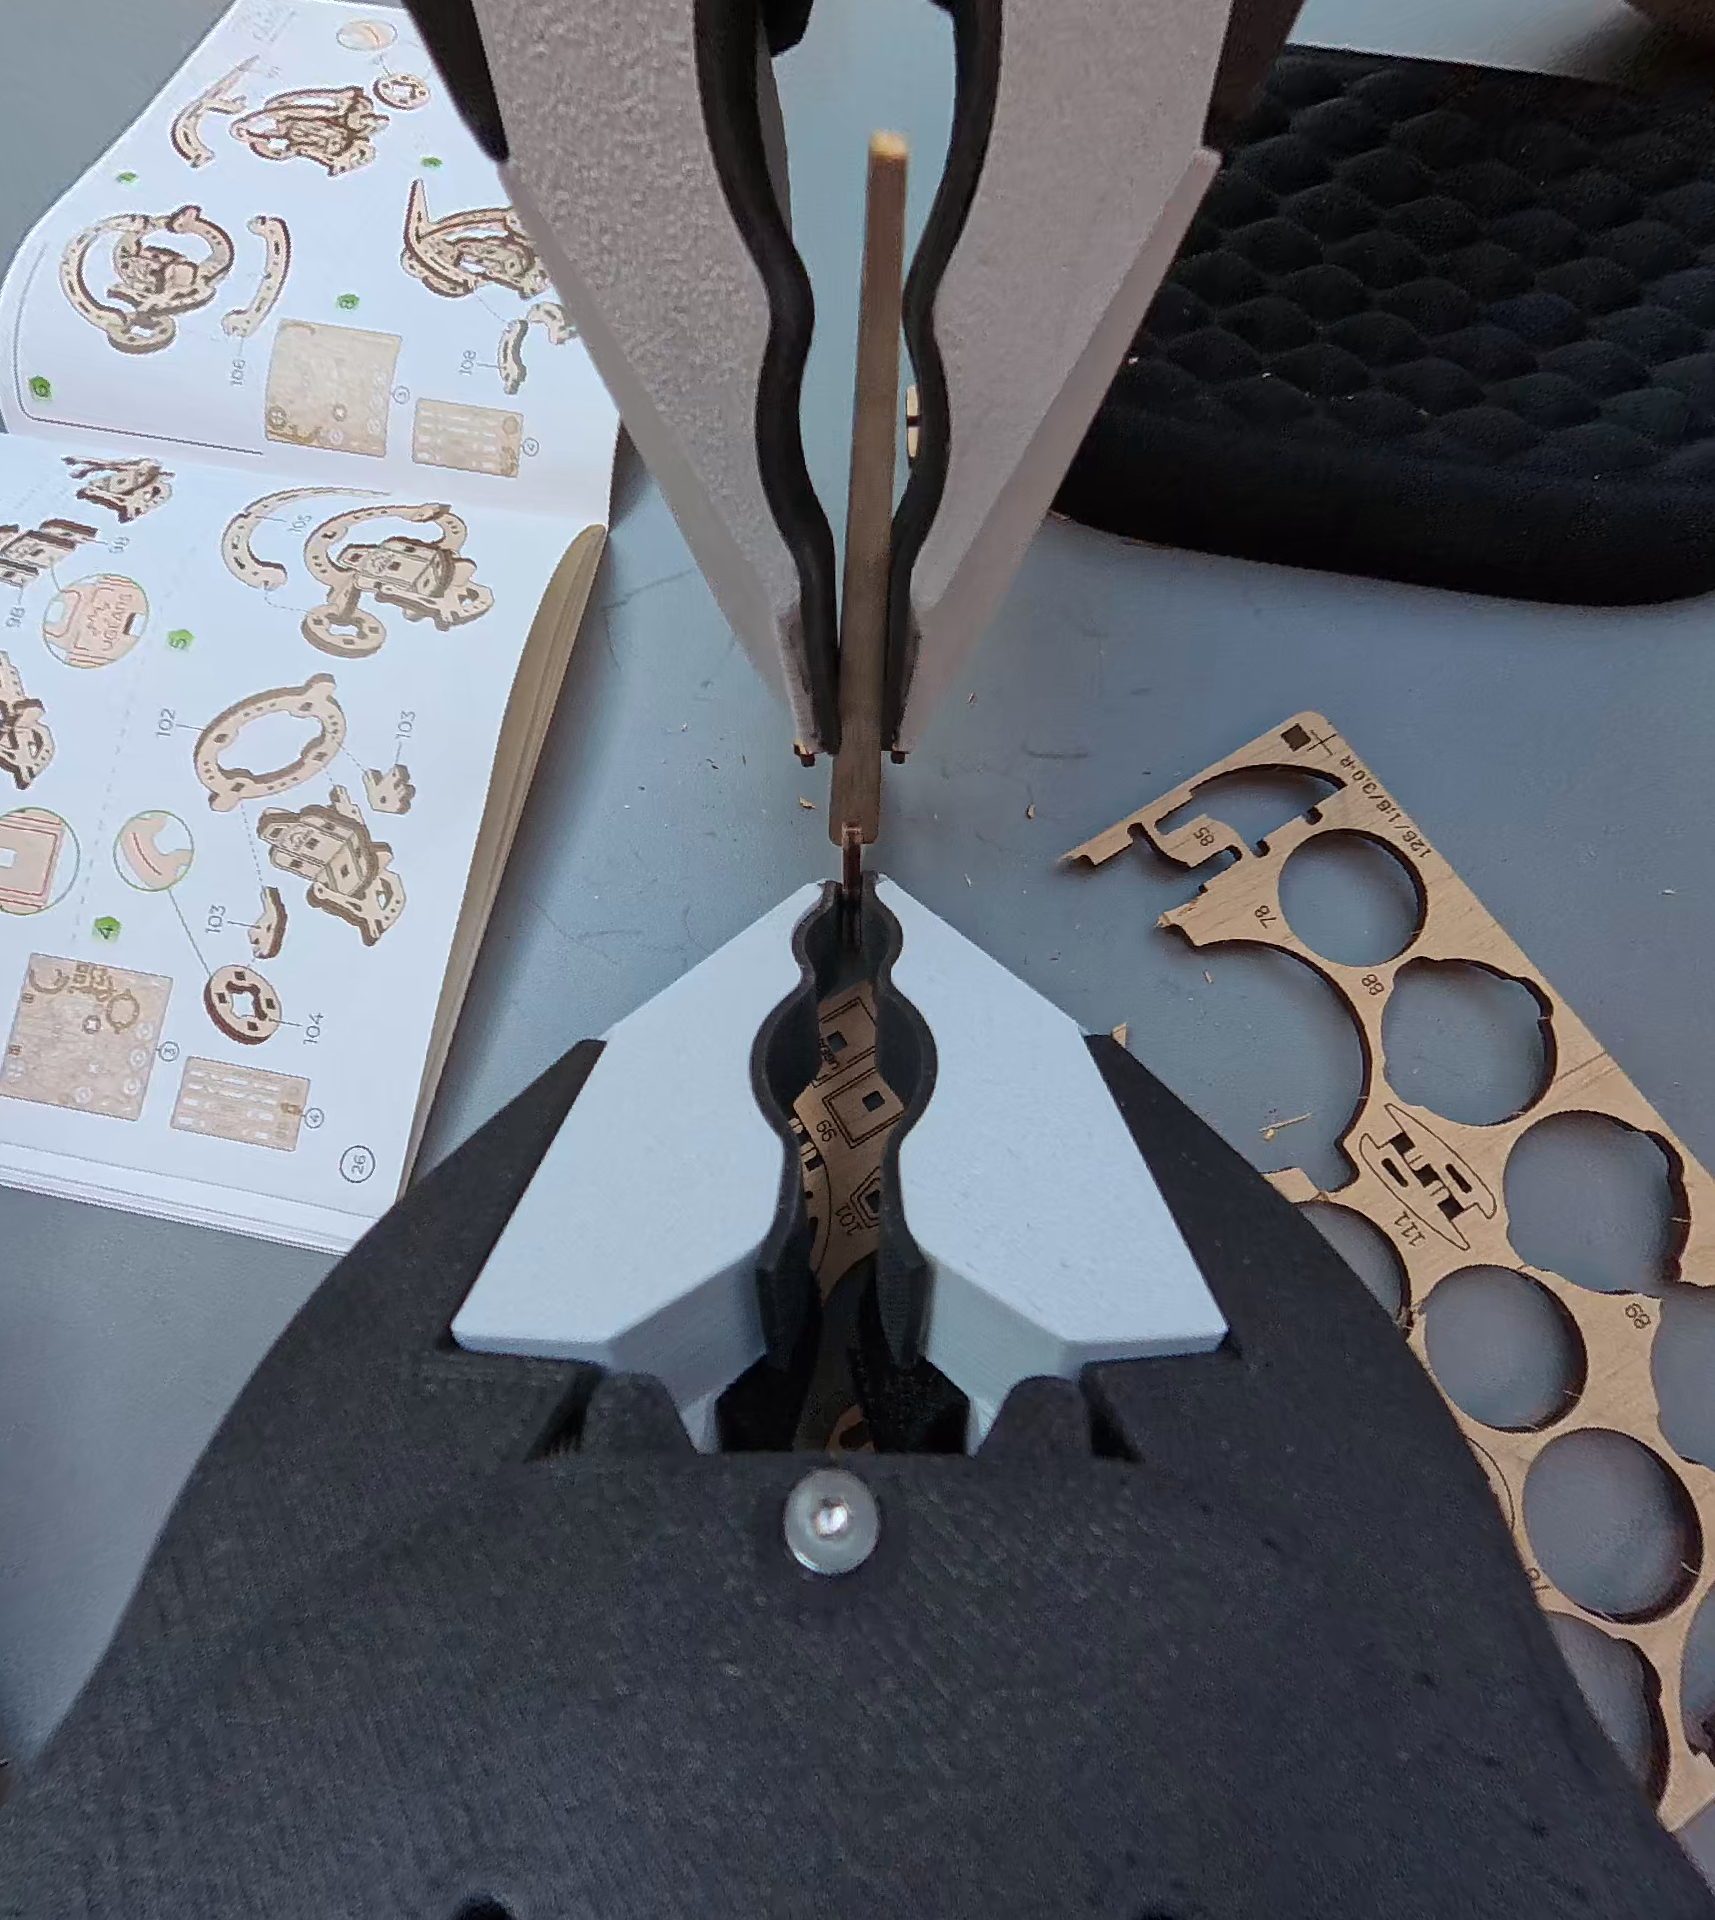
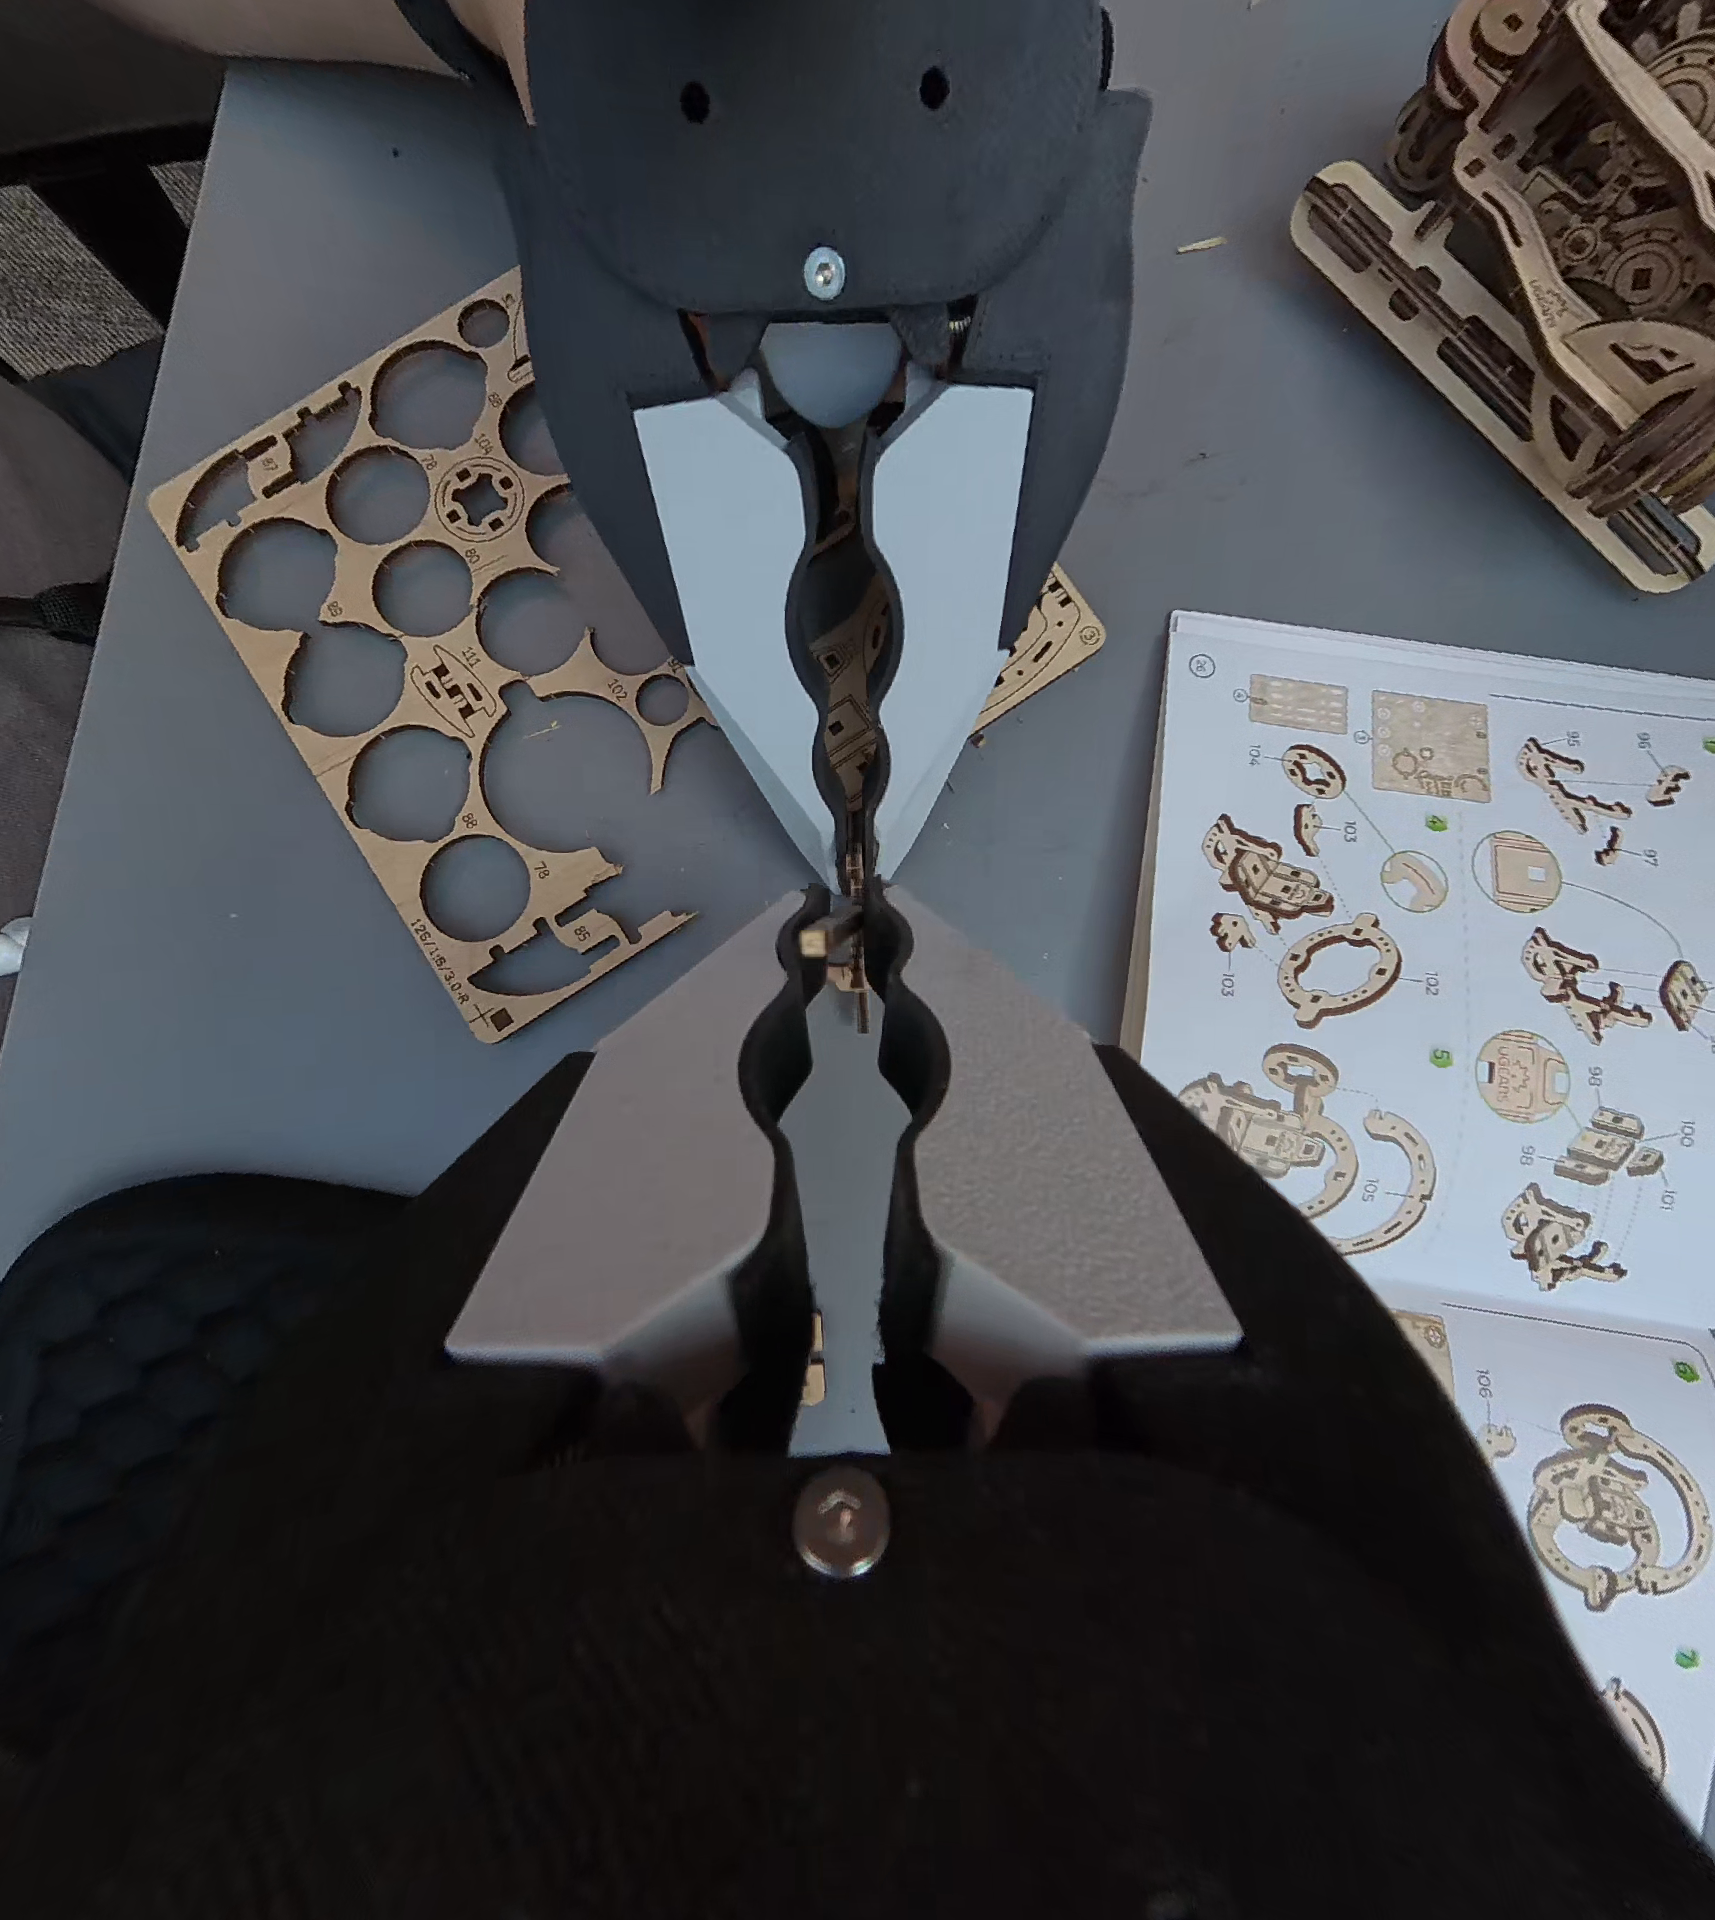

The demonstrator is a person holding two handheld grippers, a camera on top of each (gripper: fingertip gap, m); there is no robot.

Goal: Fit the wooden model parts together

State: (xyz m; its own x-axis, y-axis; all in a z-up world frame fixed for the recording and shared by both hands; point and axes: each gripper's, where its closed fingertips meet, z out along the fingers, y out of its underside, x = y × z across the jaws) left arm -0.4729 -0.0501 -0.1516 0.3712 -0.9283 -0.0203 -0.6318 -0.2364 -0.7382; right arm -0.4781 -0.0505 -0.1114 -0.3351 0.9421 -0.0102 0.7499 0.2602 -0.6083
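Observation:
In the left wrist view my left gripper (image 1: 848, 891) is shut on a small dark wooden part (image 1: 851, 878) at its tips. My right gripper (image 1: 851, 750) comes in from the far side, tip to tip with it. It is shut on a flat wooden piece (image 1: 868, 499) seen edge-on, whose lower end meets the small part. In the right wrist view my right gripper (image 2: 837, 912) grips the light wooden piece (image 2: 840, 971), and the left gripper (image 2: 853, 868) faces it with its small part (image 2: 851, 854) touching. Both hover above the grey table (image 2: 240, 935).
A punched-out plywood sheet (image 1: 1455, 1049) (image 2: 417, 644) lies under and beside the left gripper, with a second sheet (image 2: 1040, 644) behind it. An open instruction booklet (image 1: 157, 727) (image 2: 1455, 987), a black padded cushion (image 1: 1455, 312) (image 2: 157, 1371) and an assembled wooden model (image 2: 1611, 260) surround the work spot.

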